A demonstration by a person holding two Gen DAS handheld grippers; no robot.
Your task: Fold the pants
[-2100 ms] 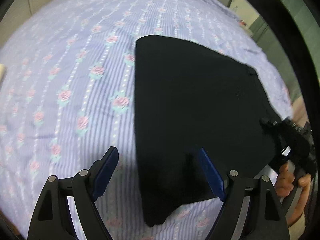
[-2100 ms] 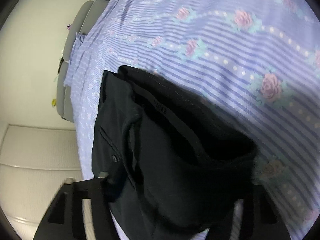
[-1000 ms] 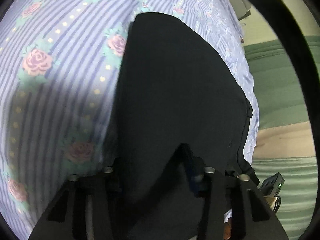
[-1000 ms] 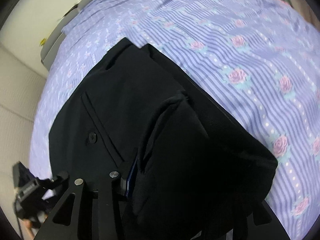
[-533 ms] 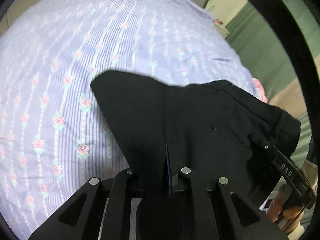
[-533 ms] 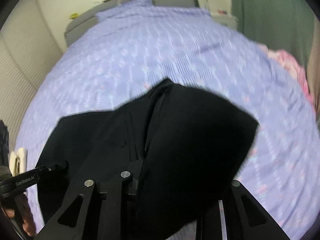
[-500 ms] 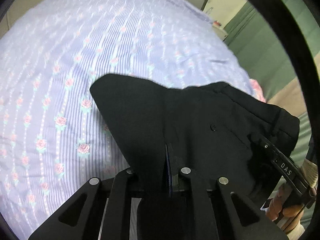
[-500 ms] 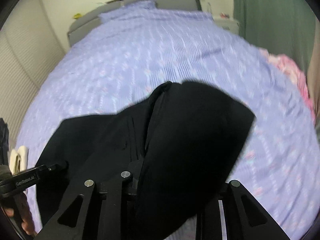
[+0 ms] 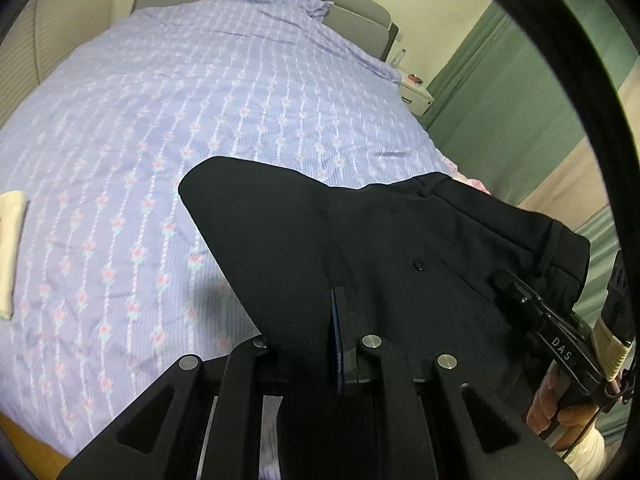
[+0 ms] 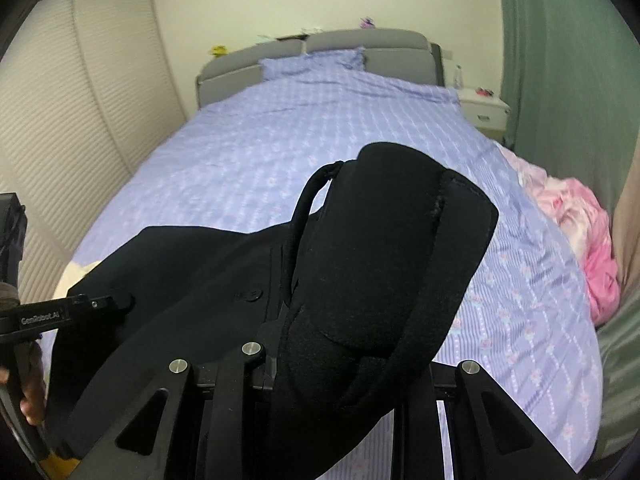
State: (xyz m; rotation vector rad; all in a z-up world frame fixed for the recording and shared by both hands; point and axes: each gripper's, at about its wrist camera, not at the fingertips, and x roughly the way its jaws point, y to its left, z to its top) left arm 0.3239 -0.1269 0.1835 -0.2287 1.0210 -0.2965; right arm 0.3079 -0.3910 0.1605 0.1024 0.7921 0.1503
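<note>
1. Hanging in the air above the bed (image 9: 168, 92): black pants (image 9: 400, 240), stretched between both tools.
2. Left gripper (image 9: 334, 320): clamped together on the pants' fabric.
3. Right gripper (image 10: 340, 360): draped in bunched waistband, closure impossible to tell.
4. Lying on the bed's right edge: pink cloth (image 10: 580, 232).

The fingertips of the left gripper (image 9: 316, 320) are buried in the black pants (image 9: 360, 240), so only a blue pad edge is seen. The right gripper (image 10: 340, 344) is covered by bunched fabric in the right wrist view. A cream cloth (image 9: 10, 248) is cut off at the frame's left edge.
</note>
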